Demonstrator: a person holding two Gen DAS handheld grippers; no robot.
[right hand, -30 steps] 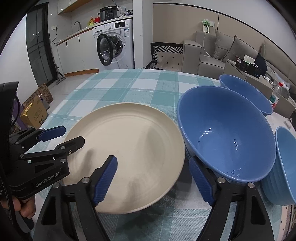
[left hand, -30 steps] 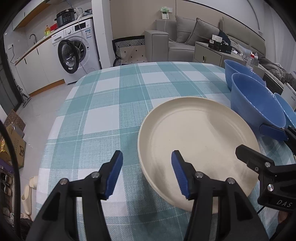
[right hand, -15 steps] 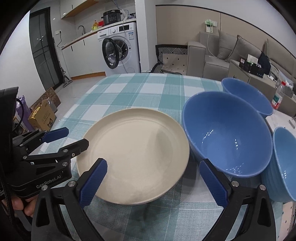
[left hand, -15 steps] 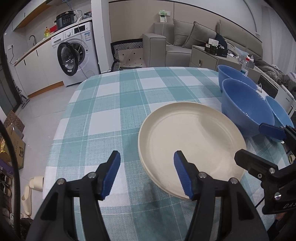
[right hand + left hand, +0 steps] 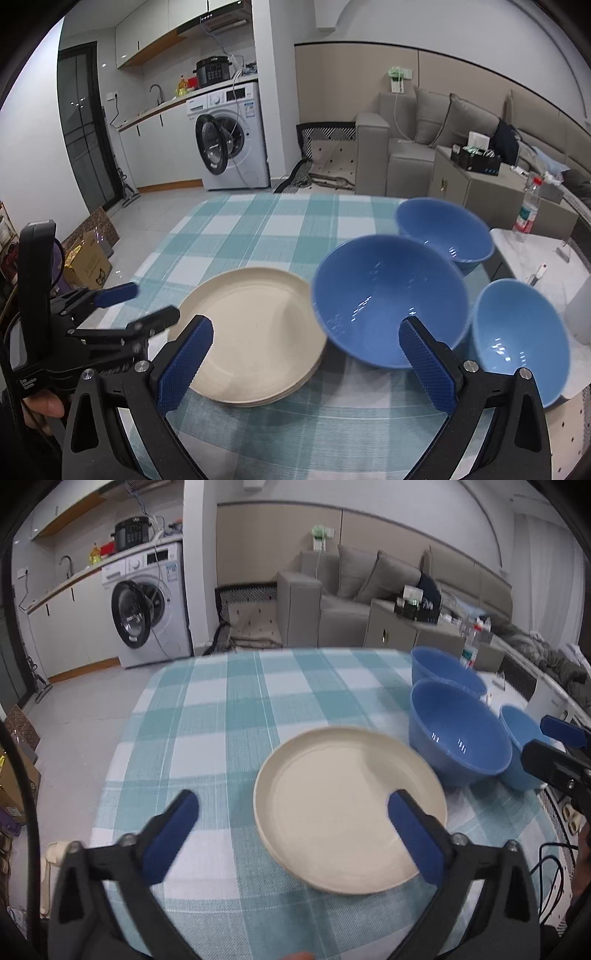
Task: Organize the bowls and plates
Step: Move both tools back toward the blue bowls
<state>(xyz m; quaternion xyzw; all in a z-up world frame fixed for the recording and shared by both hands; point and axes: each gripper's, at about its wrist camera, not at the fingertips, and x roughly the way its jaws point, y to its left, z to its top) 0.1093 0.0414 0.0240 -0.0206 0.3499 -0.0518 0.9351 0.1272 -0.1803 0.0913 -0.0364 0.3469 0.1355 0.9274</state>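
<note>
**Plates stacked, bowls not yet nested**

While both tools hang above the near edge of the checked tablecloth, neither has hold of anything: the left gripper has its jaws spread wide, with only cloth and the near part of the cream plates between the blue pads, and the right gripper is spread just as wide, empty, framing the gap between plates and the biggest bowl.

Judging by how things lie, the plate half of the job looks done. The cream plates sit as one neat pile at lower centre of the right wrist view; layered rims show at the pile's lower right edge, though the exact count is hard to tell. Nothing lies on the top plate.

The bowls look like the part left to do. The large blue bowl stands upright just right of the plates, its rim overlapping theirs in the picture; whether they touch I cannot tell. The far blue bowl is behind it, toward upper right, and the small blue bowl sits at the lower right. All three are separate, upright and empty, showing only light glints inside. Nesting them would probably finish the tidy-up.
</note>
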